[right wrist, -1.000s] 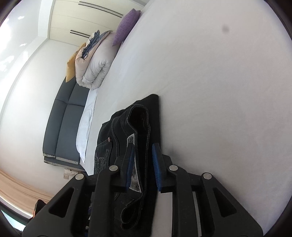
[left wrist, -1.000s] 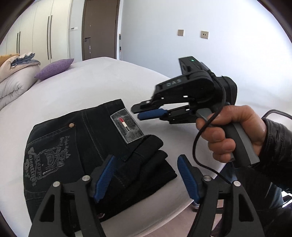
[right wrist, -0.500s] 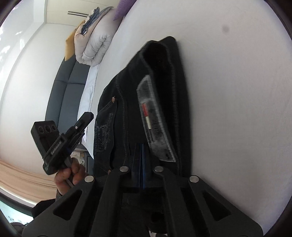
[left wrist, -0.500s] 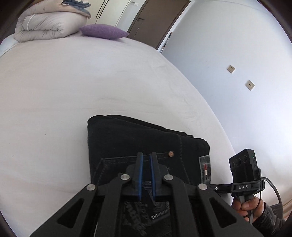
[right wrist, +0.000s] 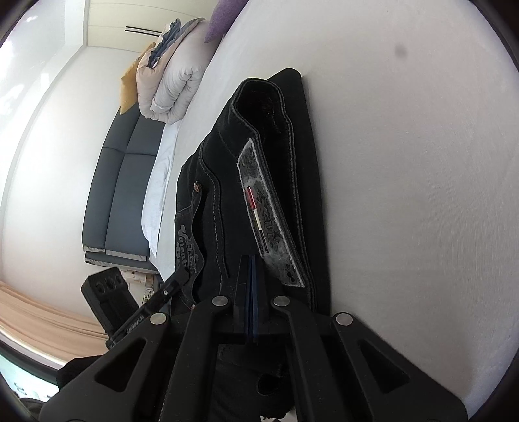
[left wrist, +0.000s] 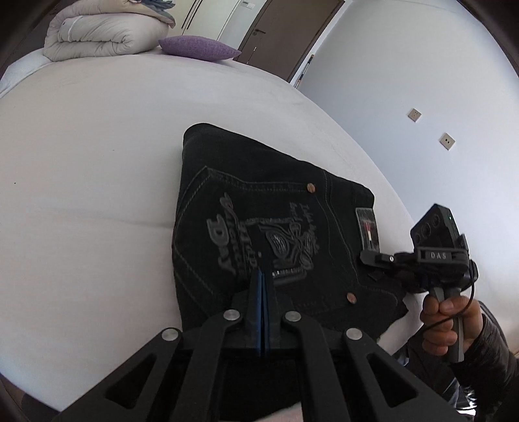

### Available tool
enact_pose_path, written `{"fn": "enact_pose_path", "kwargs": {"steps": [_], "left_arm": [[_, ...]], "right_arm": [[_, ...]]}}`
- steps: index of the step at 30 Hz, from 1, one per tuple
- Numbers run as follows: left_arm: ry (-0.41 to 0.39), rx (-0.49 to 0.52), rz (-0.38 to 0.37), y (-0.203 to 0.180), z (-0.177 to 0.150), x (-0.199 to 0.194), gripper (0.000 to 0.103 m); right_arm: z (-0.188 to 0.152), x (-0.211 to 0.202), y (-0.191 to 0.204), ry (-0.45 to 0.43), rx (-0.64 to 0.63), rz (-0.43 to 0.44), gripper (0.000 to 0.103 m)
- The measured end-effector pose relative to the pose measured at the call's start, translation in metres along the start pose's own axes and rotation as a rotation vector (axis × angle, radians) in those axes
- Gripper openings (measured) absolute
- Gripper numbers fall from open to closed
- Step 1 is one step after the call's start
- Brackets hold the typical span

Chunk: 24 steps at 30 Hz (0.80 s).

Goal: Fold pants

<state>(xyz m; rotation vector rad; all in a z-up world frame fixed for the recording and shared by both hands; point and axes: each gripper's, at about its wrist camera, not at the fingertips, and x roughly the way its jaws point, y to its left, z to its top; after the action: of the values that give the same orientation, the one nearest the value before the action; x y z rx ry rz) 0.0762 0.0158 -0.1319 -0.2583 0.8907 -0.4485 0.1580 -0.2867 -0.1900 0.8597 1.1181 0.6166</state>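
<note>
The black jeans (left wrist: pixel 259 207) lie folded into a compact block on the white bed (left wrist: pixel 81 168), back pocket embroidery and a grey waist patch (left wrist: pixel 367 227) facing up. My left gripper (left wrist: pixel 262 276) is shut with its blue pads together over the near edge of the jeans, nothing between them. My right gripper (right wrist: pixel 251 263) is shut too, its tips over the waistband end of the jeans (right wrist: pixel 259 155) by the patch (right wrist: pixel 266 220). The right gripper also shows in the left wrist view (left wrist: pixel 373 258), at the jeans' right edge.
A folded duvet (left wrist: pixel 94 35) and a purple pillow (left wrist: pixel 198 47) lie at the far end of the bed. A brown door (left wrist: pixel 292 29) and a wall with sockets stand behind. A dark sofa (right wrist: pixel 123 181) stands beside the bed.
Both grippers closed from open and moved over the folded jeans. The left view swung from the waist side to above the pocket. The jeans stay folded.
</note>
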Motion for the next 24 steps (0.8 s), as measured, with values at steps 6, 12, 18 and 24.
{"fn": "enact_pose_path", "kwargs": {"steps": [6, 12, 18, 24], "left_arm": [[0.008, 0.055, 0.068, -0.01, -0.022, 0.002, 0.002], [0.018, 0.083, 0.098, -0.01, -0.024, 0.006, 0.002], [0.019, 0.084, 0.103, -0.009, -0.02, 0.005, 0.002], [-0.006, 0.081, 0.101, -0.01, -0.018, -0.002, 0.002]], "right_arm": [[-0.013, -0.01, 0.003, -0.01, -0.009, 0.017, 0.0], [-0.04, -0.04, -0.006, -0.014, -0.033, 0.025, 0.0], [-0.052, -0.05, -0.007, -0.053, -0.106, 0.017, 0.0], [-0.047, -0.071, 0.027, -0.1, -0.195, -0.032, 0.015]]}}
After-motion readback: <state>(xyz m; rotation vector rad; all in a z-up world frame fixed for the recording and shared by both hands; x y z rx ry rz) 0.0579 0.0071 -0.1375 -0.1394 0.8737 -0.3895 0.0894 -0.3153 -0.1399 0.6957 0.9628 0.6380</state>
